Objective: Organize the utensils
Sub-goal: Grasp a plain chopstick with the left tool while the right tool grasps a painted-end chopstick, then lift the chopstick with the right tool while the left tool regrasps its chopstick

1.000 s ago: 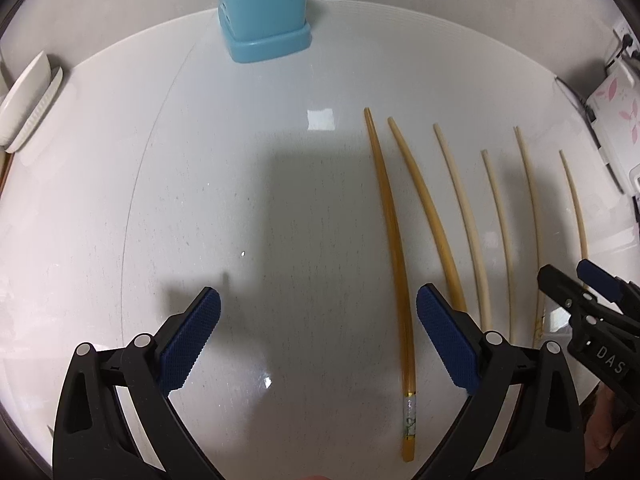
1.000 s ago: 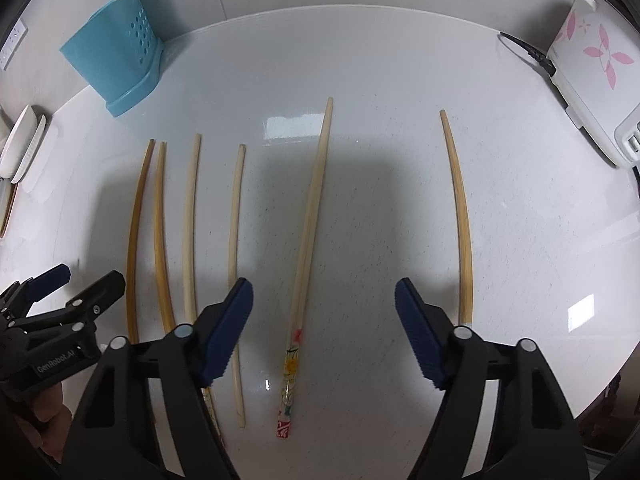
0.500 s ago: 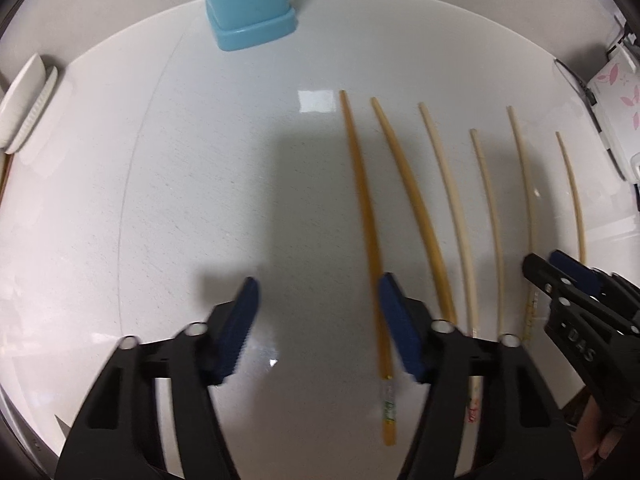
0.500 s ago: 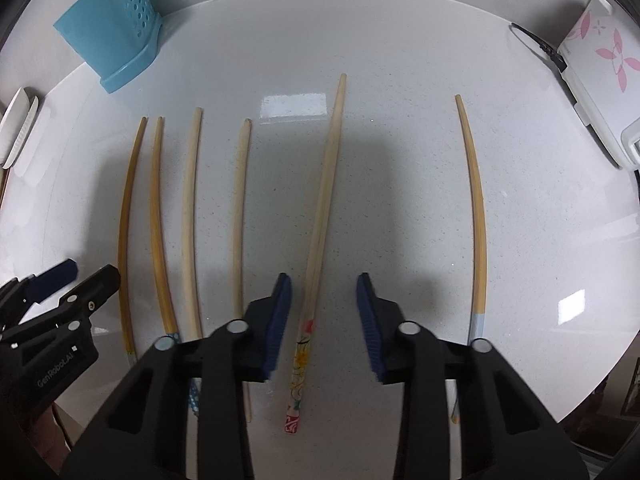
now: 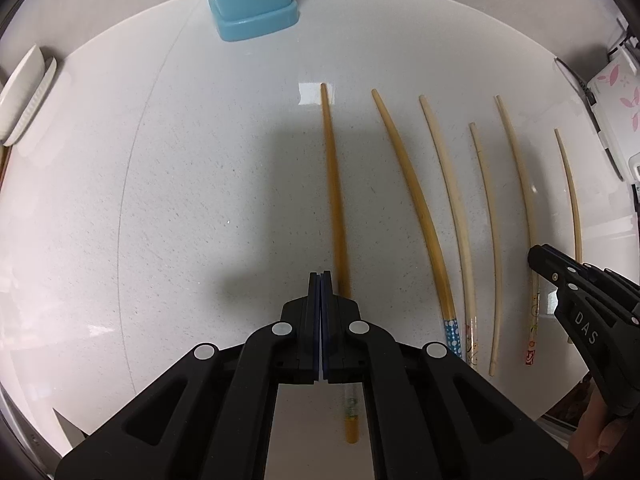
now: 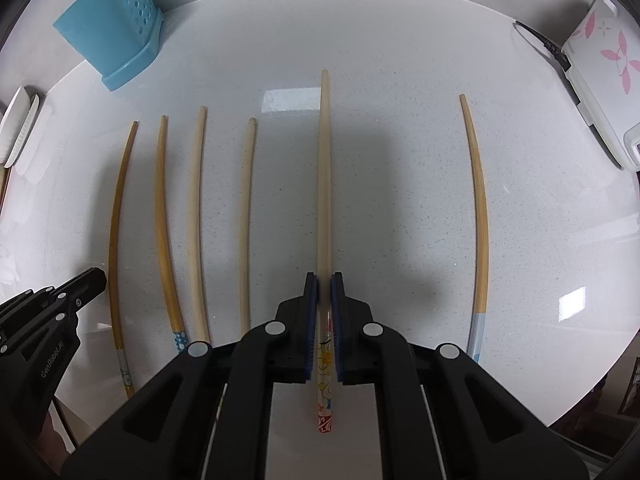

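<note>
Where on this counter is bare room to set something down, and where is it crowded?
Bare counter: the stretch between the white dishes, the blue utensil holder and the darkest chopstick. Crowded: the row of chopsticks running right toward the white appliance.

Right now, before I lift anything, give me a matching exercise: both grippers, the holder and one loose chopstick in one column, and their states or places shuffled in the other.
Things:
1. left gripper
2. right gripper
3. blue holder
4. dotted-end chopstick

States or places:
A. clamped on the pale chopstick with a red-patterned end
B. standing at the far edge of the counter
C. shut with nothing between its pads
D. lying loose, second from the left in the row

Pairs: 1-C, 2-A, 3-B, 4-D.

Both grippers' jaws have just been closing.
</note>
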The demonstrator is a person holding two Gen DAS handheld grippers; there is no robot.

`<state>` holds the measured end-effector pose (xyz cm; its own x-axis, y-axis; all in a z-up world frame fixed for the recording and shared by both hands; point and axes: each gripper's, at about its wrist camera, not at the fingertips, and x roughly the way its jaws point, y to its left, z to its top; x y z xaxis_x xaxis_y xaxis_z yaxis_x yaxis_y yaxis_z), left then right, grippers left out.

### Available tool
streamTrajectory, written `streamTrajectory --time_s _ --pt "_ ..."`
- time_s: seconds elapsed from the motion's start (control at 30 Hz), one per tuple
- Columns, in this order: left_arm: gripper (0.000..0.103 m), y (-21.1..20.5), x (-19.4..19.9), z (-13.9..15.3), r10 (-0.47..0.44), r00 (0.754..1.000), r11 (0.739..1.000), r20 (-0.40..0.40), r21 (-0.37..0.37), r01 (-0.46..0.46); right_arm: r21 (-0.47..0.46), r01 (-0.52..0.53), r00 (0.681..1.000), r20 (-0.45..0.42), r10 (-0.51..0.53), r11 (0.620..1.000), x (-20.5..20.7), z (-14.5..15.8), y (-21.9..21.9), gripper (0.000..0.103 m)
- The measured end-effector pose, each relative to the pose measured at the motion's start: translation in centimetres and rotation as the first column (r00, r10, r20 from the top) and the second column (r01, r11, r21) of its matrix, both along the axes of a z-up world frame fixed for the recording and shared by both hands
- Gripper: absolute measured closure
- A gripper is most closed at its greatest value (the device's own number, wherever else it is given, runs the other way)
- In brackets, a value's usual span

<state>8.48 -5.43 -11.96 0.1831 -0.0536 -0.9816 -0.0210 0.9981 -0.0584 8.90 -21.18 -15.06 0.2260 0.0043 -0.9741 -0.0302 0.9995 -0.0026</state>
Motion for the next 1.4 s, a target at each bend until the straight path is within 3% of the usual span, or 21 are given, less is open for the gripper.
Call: streamTrajectory --time_s 0.4,0.73,1.03,1.4 --pt "0.103 1.9 -2.8 2.4 0.021 0.999 1.000 0.035 -0.018 -0.020 0.010 0.000 0.999 0.055 -0.001 1.000 -0.8 2.7 0.8 0.097" --pt "0.103 4.8 -2.4 5.4 0.047 0.991 0.998 0.128 -0.042 -0.042 0.021 -0.033 0.990 0.137 0.030 0.999 -0.3 6.2 2.4 0.097" --pt "0.103 4.3 -1.1 9.3 0.082 0.965 0.996 0.249 -0.053 -0.071 0.051 -0.077 0.967 0.247 0.062 0.996 1.0 10.0 3.6 0.097" --pt "0.103 5.3 0.4 13.1 0.114 0.934 0.993 0.338 -0.077 -0.093 0.072 -0.136 0.937 0.334 0.104 0.988 3.1 13.3 5.8 0.097"
